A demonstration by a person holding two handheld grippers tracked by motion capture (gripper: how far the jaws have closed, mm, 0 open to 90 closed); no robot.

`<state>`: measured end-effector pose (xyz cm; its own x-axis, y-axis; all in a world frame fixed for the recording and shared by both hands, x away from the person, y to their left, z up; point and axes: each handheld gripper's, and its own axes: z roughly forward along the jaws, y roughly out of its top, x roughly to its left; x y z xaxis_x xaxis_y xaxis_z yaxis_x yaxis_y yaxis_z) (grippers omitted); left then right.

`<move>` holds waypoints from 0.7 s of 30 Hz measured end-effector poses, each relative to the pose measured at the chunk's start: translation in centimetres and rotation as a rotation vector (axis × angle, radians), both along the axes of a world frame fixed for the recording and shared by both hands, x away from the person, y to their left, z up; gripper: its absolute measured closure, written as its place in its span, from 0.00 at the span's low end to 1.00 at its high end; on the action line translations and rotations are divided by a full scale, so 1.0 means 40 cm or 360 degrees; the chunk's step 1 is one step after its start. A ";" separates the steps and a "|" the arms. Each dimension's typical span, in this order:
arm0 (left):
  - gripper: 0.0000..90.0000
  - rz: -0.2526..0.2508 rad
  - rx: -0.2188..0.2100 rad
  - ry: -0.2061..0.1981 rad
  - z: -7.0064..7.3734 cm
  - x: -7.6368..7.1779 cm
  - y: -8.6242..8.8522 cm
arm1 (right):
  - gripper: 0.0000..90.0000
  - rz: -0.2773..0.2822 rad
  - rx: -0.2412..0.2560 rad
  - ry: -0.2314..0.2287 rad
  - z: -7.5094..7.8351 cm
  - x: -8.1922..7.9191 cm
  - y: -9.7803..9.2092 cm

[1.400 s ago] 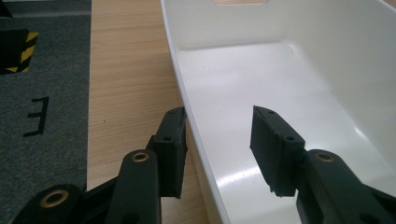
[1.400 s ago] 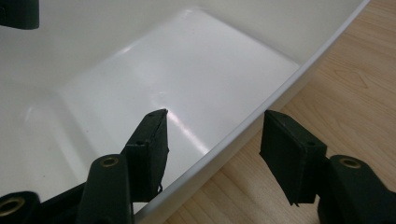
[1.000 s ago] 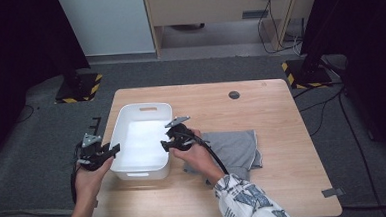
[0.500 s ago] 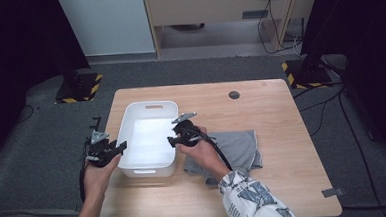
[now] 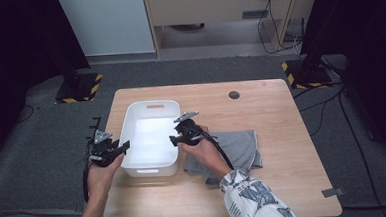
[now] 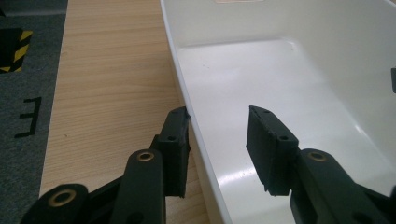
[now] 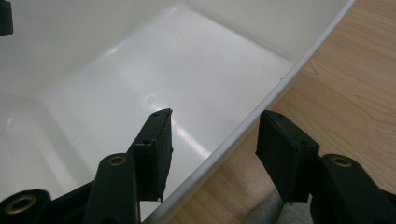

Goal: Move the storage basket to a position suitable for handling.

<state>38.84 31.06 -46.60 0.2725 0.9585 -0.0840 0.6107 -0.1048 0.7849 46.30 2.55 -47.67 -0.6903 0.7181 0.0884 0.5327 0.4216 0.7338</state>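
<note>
A white plastic bin [image 5: 148, 107] stands empty on the left half of the wooden table [image 5: 281, 109]. My left gripper [image 5: 124, 146] is open at the bin's left wall. In the left gripper view it [image 6: 219, 140] straddles that wall [image 6: 173, 60], one jaw outside and one inside, without clamping it. My right gripper [image 5: 173, 139] is open at the bin's right wall. The right gripper view shows it [image 7: 212, 135] astride the rim [image 7: 299, 65] with a gap on both sides. A grey cloth [image 5: 238, 146] lies flat just right of the bin, under the right forearm.
A small dark round hole cover [image 5: 234, 95] sits in the table's far middle. The cloth's corner [image 7: 271, 214] lies under my right gripper. Bare wood runs along the table's right side and front edge. Dark carpet surrounds the table.
Over the last second the bin and both grippers have shifted a little to the right. In the last half second there is hardly any movement.
</note>
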 end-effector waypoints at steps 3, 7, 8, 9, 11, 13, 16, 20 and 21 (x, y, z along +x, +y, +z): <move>0.65 -0.0001 -0.0005 0.0001 0.000 -0.001 -0.004 | 0.51 -0.0006 0.0002 0.0007 0.000 -0.001 -0.003; 0.64 -0.0006 -0.0007 0.0001 0.000 0.000 -0.012 | 0.51 -0.0007 0.0002 0.0009 0.000 -0.001 -0.011; 0.64 -0.0008 -0.0005 0.0002 0.000 0.000 -0.014 | 0.51 -0.0007 0.0000 0.0009 0.000 0.000 -0.013; 0.64 -0.0010 -0.0003 0.0003 -0.001 0.000 -0.016 | 0.51 -0.0003 -0.0004 -0.0002 -0.001 0.001 -0.014; 0.63 -0.0009 -0.0011 0.0001 -0.001 0.000 -0.021 | 0.51 -0.0010 -0.0007 -0.0001 -0.001 0.001 -0.017; 0.63 -0.0014 -0.0007 0.0004 -0.001 0.000 -0.022 | 0.51 -0.0013 -0.0005 0.0008 -0.001 0.001 -0.020; 0.62 -0.0010 -0.0009 0.0003 -0.001 0.000 -0.025 | 0.51 -0.0011 -0.0005 0.0004 -0.001 0.003 -0.022; 0.62 -0.0011 -0.0014 0.0002 -0.002 -0.002 -0.030 | 0.51 -0.0008 -0.0008 0.0003 -0.001 0.004 -0.026; 0.62 -0.0012 -0.0013 0.0000 -0.002 -0.002 -0.032 | 0.51 -0.0009 -0.0007 0.0005 -0.001 0.004 -0.027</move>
<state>38.75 29.79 -46.69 0.2794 0.9558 -0.0916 0.6102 -0.1031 0.7855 46.46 1.46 -47.73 -0.6857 0.7226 0.0875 0.5373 0.4215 0.7305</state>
